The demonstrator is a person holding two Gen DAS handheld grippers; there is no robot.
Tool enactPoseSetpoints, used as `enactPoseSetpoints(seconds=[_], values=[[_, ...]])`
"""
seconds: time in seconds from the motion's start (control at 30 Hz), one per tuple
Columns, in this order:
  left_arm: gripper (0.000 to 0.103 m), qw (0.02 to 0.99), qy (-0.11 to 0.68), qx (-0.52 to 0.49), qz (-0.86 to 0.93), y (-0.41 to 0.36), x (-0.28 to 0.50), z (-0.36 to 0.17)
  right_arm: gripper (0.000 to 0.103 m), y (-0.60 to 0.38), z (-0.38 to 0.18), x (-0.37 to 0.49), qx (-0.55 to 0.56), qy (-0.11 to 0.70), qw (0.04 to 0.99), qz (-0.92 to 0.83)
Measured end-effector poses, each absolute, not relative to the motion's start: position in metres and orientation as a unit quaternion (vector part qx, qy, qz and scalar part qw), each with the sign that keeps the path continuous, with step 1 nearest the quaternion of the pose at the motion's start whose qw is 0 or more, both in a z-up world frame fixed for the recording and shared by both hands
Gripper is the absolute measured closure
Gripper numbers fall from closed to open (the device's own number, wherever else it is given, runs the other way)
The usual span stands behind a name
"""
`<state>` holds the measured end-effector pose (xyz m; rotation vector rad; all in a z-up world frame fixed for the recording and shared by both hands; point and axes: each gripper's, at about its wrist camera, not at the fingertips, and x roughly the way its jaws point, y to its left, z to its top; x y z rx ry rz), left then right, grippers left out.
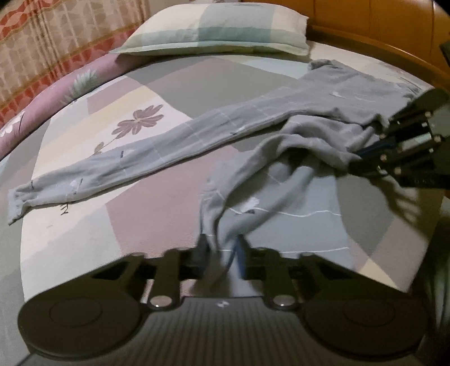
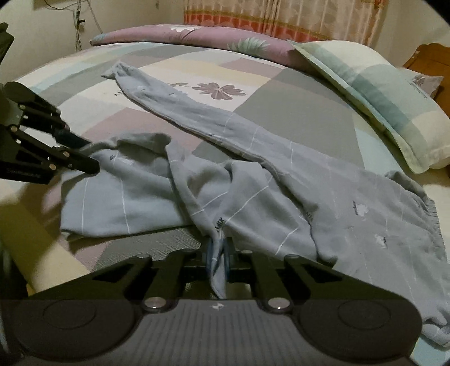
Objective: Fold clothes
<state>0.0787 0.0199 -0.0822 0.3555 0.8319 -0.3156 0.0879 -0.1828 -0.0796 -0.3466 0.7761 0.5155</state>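
**Two grippers pinch grey pyjama trousers on a patchwork bed**

A pair of pale grey pyjama trousers [image 2: 323, 197], printed with thin white lines and small motifs, lies across a bed sheet [image 1: 174, 202] of grey, cream and mauve patches with a flower print; one leg stretches out flat and straight toward the far side of the bed, the other is bunched and folded over itself nearer the cameras; the left gripper [image 1: 222, 253] is clamped onto a fold of that crumpled leg, cloth pinched between its fingers; the right gripper [image 2: 218, 261] is likewise closed on a gathered edge of the fabric near the waist; a checked pillow [image 1: 222, 28] rests at the head of the bed, beside a wooden headboard [image 1: 379, 25]; a patterned curtain [image 2: 281, 17] hangs behind
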Motion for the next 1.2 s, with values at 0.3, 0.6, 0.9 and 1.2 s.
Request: enactPoseSetpoints(seconds=[0.3, 0.6, 0.9, 1.2], values=[[0.089, 0.895, 0.402, 0.16, -0.107, 0.045, 0.063, -0.064, 0.085, -0.186, -0.067, 0.097, -0.156, 0.359, 0.897, 0.206], [0.053, 0.89, 0.402, 0.194, -0.09, 0.06, 0.04, -0.057, 0.064, -0.148, -0.043, 0.058, -0.176, 0.329, 0.872, 0.317], [0.039, 0.881, 0.409, 0.221, -0.09, 0.068, 0.025, -0.059, 0.062, -0.073, -0.077, 0.041, -0.264, 0.357, 0.803, 0.397], [0.031, 0.857, 0.417, 0.264, -0.146, 0.074, 0.004, -0.061, 0.079, -0.053, -0.079, 0.047, -0.318, 0.37, 0.791, 0.369]])
